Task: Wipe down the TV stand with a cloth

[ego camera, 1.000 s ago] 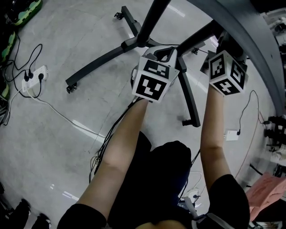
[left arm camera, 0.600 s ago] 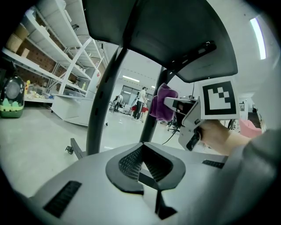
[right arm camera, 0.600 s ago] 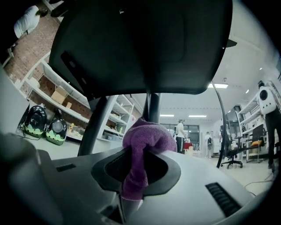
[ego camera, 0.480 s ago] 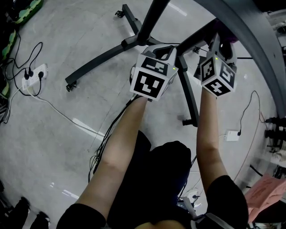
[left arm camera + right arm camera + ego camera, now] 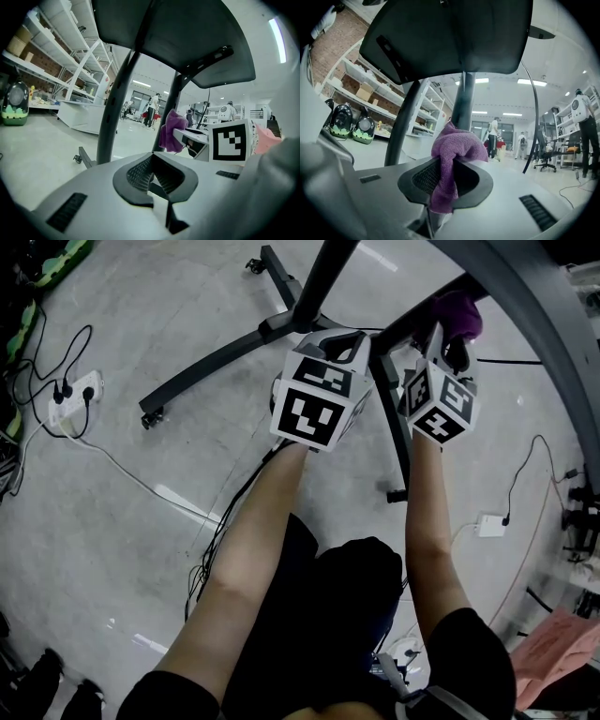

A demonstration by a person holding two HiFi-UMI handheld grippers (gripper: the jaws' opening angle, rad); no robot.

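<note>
The black TV stand [image 5: 217, 360] spreads its caster legs over the grey floor, and its posts [image 5: 325, 276] rise toward me. My right gripper [image 5: 446, 332] is shut on a purple cloth [image 5: 458, 313], which sits against the right-hand post [image 5: 464, 99]. In the right gripper view the cloth [image 5: 451, 157] bunches up out of the jaws. My left gripper [image 5: 339, 341] hovers just left of it over the stand's hub, shut with nothing in it. The left gripper view shows the left post [image 5: 115, 103], the dark panel [image 5: 187, 37] overhead and the cloth [image 5: 170, 131].
A white power strip [image 5: 71, 397] with cables lies on the floor at left. A small white adapter [image 5: 489, 524] and a pink fabric [image 5: 562, 643] lie at right. A curved grey bar [image 5: 536, 320] crosses the top right. Shelving [image 5: 56, 70] and people [image 5: 493, 136] stand far off.
My right gripper has moved left and away from me with the purple cloth, closer to the stand's post. The left gripper has hardly shifted.
</note>
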